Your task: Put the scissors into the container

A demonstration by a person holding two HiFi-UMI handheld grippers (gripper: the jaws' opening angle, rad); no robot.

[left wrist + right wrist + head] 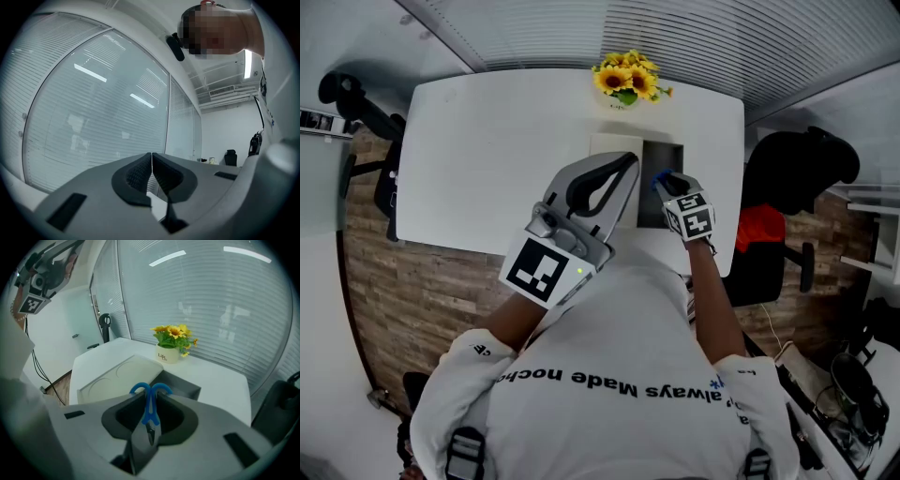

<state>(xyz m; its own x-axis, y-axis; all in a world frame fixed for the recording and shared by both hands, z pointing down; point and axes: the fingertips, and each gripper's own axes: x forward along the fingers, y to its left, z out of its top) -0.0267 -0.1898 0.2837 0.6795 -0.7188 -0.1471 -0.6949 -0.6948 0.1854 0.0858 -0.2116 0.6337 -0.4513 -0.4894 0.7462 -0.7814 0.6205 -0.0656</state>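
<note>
My right gripper (150, 401) is shut on blue-handled scissors (150, 404); the handles point ahead and the blades run back between the jaws. It hovers over the open grey container (180, 385), which stands on the white table (220, 380). In the head view the right gripper (667, 182) hangs above the near end of the container (661, 192), the scissors' blue handle (660, 178) just visible. My left gripper (614, 183) is raised high and shut on nothing; in its own view the left gripper (152, 161) points at window blinds.
A white lid (115, 378) lies left of the container. A pot of yellow flowers (628, 82) stands at the table's far edge behind it. A black office chair (787, 187) is at the table's right, another chair (366, 122) at its left.
</note>
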